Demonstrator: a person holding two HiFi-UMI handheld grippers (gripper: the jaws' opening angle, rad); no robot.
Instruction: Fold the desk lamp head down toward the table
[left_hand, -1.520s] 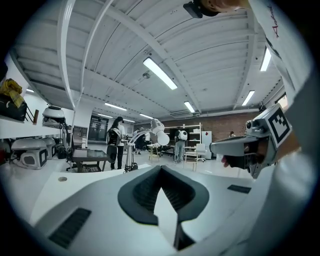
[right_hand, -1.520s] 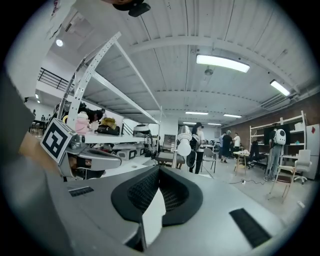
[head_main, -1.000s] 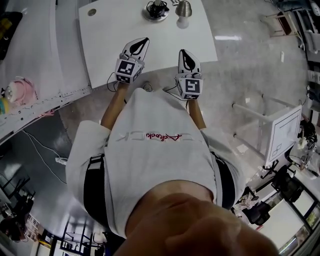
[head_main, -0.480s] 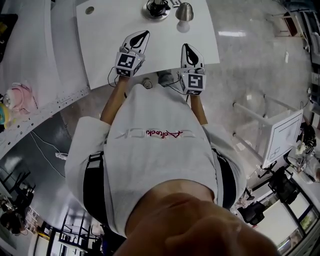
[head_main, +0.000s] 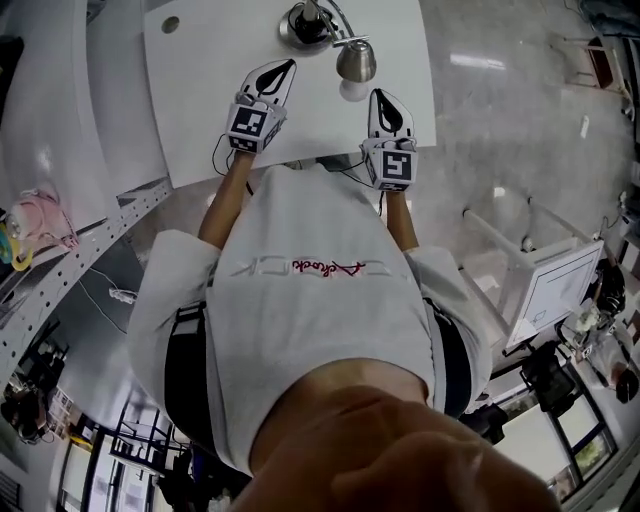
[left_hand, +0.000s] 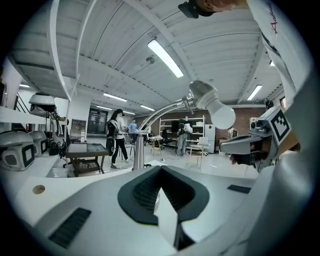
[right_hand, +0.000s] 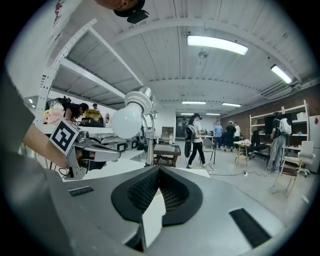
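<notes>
- Over the near-left part of the white table (head_main: 200, 90), the left gripper (head_main: 284, 70) hovers w/ jaws together and nothing btwn them.
- Centre, far edge of the table: the desk lamp's base (head_main: 292, 32) sits there. The lamp head (head_main: 355, 60) w/ its bulb (head_main: 350, 90) hangs out toward the person, btwn the two grippers and near their tips, touching neither.
- On the right, the right gripper (head_main: 380, 97) is also closed & empty. It is near the bulb but apart from it.
- Step in hand, my read: approach only. No contact w/ the lamp yet, so the fold isn't begun.
- Next move prob. calls for one gripper to reach the head or the curved arm (left_hand: 162, 109). It could either open to clamp or push down w/ closed jaws.
- The other gripper should steady the base or post (left_hand: 138, 150) so the lamp doesn't tip or slide.
- The push should be slow, w/ contact on the metal of the head, not on the exposed bulb.
- Views: the head view gives the layout from above, i.e. base, head and both grippers over one table. It flattens height, so how high the head sits can't be told there.
- Left gripper view, from low down, shows the arm curving up off the post, the head well above the tabletop w/ the bulb tilted downward, and the right gripper off to the right.
- Right gripper view shows the bulb at upper left, above the left gripper, but not the base.
</notes>
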